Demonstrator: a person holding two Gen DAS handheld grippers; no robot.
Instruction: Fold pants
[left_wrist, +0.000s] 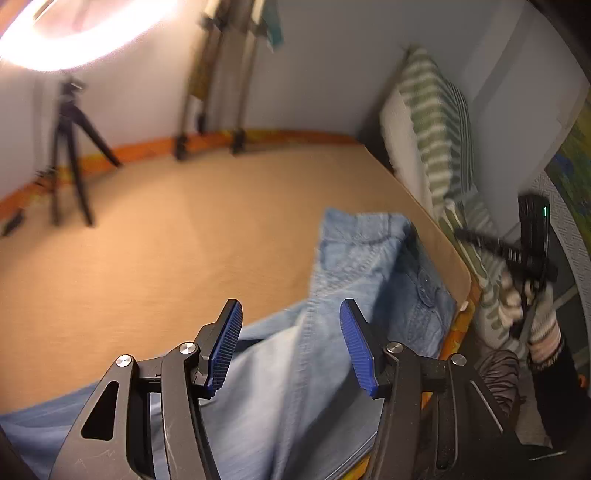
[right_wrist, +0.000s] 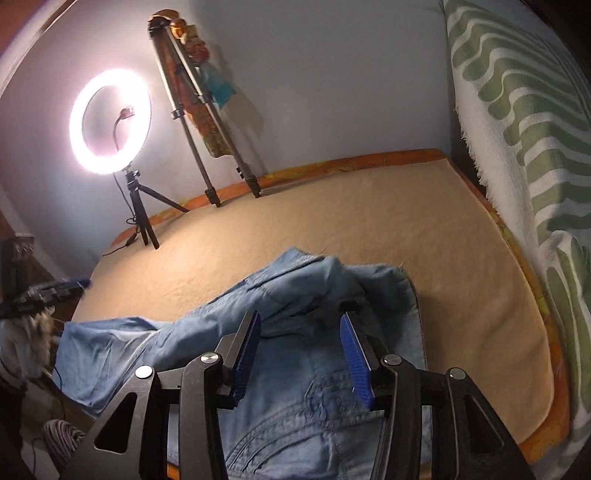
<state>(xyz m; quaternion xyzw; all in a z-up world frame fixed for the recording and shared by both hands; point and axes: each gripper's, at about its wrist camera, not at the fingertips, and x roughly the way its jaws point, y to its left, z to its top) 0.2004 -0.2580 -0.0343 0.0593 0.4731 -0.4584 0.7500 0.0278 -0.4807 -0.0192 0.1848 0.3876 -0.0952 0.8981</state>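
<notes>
Light blue denim pants (left_wrist: 369, 266) lie crumpled on the tan bed cover (left_wrist: 166, 240), near its front right edge. My left gripper (left_wrist: 290, 306) hovers over a leg of the pants, open, with nothing pressed between its blue pads. In the right wrist view the pants (right_wrist: 314, 398) show their waist and pocket seams close to the lens, with one leg trailing off to the left. My right gripper (right_wrist: 300, 317) is open just above the bunched cloth, which its pads do not pinch. The left gripper shows again at that view's left edge (right_wrist: 48, 290).
A lit ring light (right_wrist: 110, 122) on a small tripod stands at the far left of the bed cover (right_wrist: 332, 206). A tall tripod (right_wrist: 199, 140) leans against the back wall. A green-and-white striped blanket (right_wrist: 517, 129) runs along the right side. An orange mattress edge (right_wrist: 557, 369) borders the cover.
</notes>
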